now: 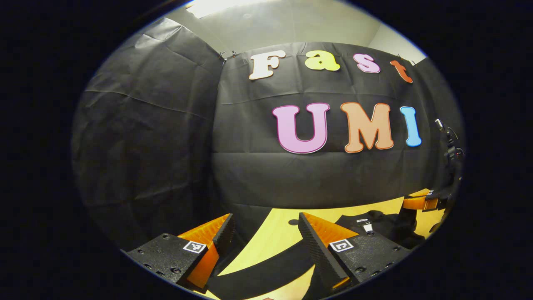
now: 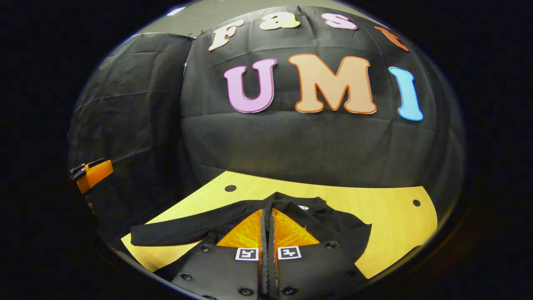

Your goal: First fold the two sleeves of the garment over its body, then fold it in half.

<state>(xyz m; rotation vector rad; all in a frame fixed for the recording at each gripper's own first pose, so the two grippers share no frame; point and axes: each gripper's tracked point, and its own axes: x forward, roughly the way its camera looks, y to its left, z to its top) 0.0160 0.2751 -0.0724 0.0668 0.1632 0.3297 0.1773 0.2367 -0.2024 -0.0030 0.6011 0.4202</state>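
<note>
The right gripper [image 2: 267, 216] hangs closed with nothing visibly pinched, over a black shirt [image 2: 333, 227] lying flat on the yellow table [image 2: 395, 225], one sleeve [image 2: 179, 231] outstretched. Soft, light cloth: best pinched at the cuff. In the left gripper view, the left gripper [image 1: 266, 233] gapes open above that sleeve.

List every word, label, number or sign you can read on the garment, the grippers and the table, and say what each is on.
Left gripper, square markers on both fingers: coded patterns, no words.
Right gripper, the same kind of square markers: patterns, no words.
Garment, white label at the collar: too small to read.
Table: no text.
</note>
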